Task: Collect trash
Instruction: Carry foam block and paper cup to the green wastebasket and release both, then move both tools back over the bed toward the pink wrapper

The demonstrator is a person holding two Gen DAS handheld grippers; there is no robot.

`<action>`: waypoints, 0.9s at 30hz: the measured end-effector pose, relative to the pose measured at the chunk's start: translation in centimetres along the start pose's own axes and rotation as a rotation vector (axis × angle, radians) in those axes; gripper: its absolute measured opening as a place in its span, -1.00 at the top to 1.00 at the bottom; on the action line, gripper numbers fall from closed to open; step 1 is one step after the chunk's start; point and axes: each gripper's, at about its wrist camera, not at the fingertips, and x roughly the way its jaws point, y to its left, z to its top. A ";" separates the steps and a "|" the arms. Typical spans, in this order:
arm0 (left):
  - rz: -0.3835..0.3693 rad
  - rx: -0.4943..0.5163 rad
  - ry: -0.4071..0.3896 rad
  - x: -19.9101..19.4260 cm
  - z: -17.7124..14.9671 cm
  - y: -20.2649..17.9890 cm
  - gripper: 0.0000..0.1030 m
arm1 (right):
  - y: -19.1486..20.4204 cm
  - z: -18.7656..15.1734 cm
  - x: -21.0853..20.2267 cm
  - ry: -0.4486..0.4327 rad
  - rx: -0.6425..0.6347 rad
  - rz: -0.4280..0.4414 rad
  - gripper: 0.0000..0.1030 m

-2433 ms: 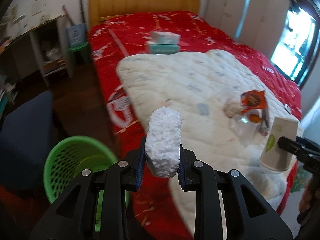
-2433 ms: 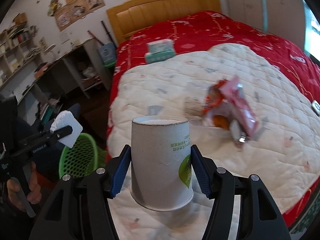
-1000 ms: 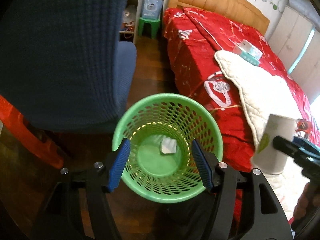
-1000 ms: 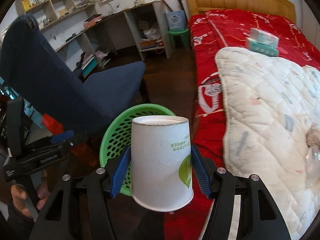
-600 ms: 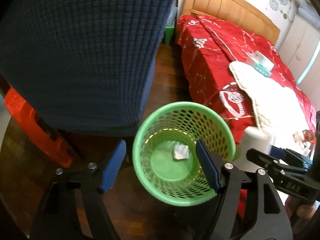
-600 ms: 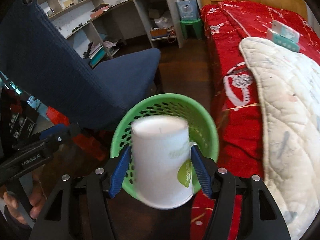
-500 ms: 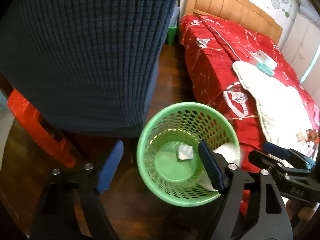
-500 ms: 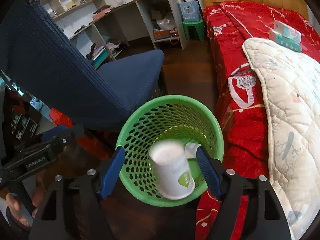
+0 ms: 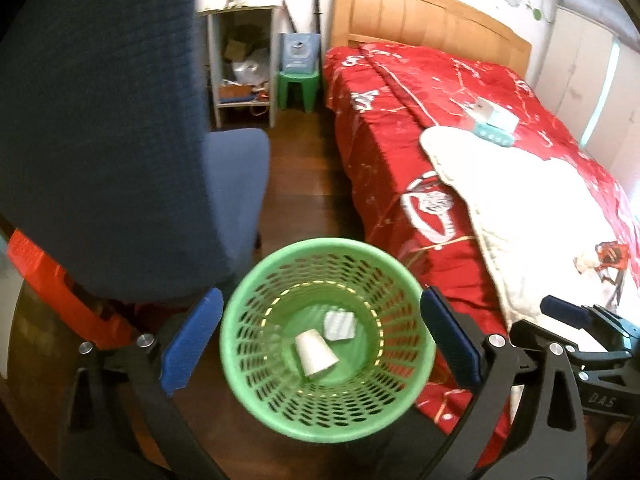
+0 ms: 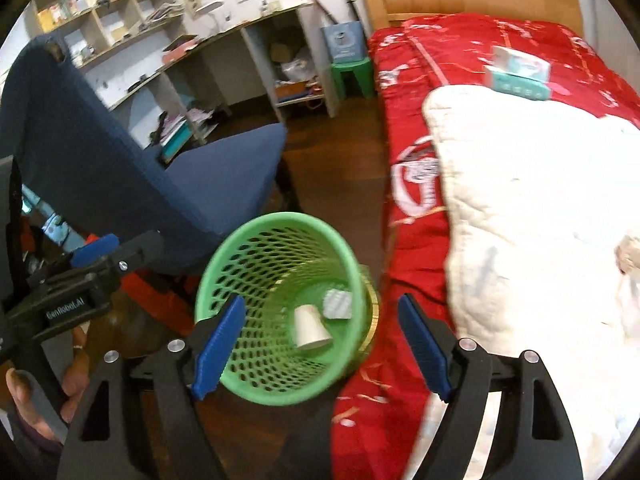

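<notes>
A green mesh waste basket stands on the wooden floor beside the bed. At its bottom lie a white paper cup on its side and a white foam block. My left gripper hovers above the basket, jaws opening wide, nothing between them. My right gripper is also over the basket, jaws opening and empty. Wrappers remain on the white quilt at the right.
A dark blue office chair stands close on the basket's left. The bed with red cover and white quilt is on the right, tissue boxes on it. A desk, shelves and a green stool lie behind.
The foam block left my left gripper and fell into the basket. My right gripper then let go of the paper cup, which dropped in too. Both pairs of jaws have widened.
</notes>
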 end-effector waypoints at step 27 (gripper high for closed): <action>-0.232 0.117 0.061 0.9 1.4 -11.2 -0.89 | -12.4 -3.9 -9.7 -0.110 0.190 -0.204 -0.54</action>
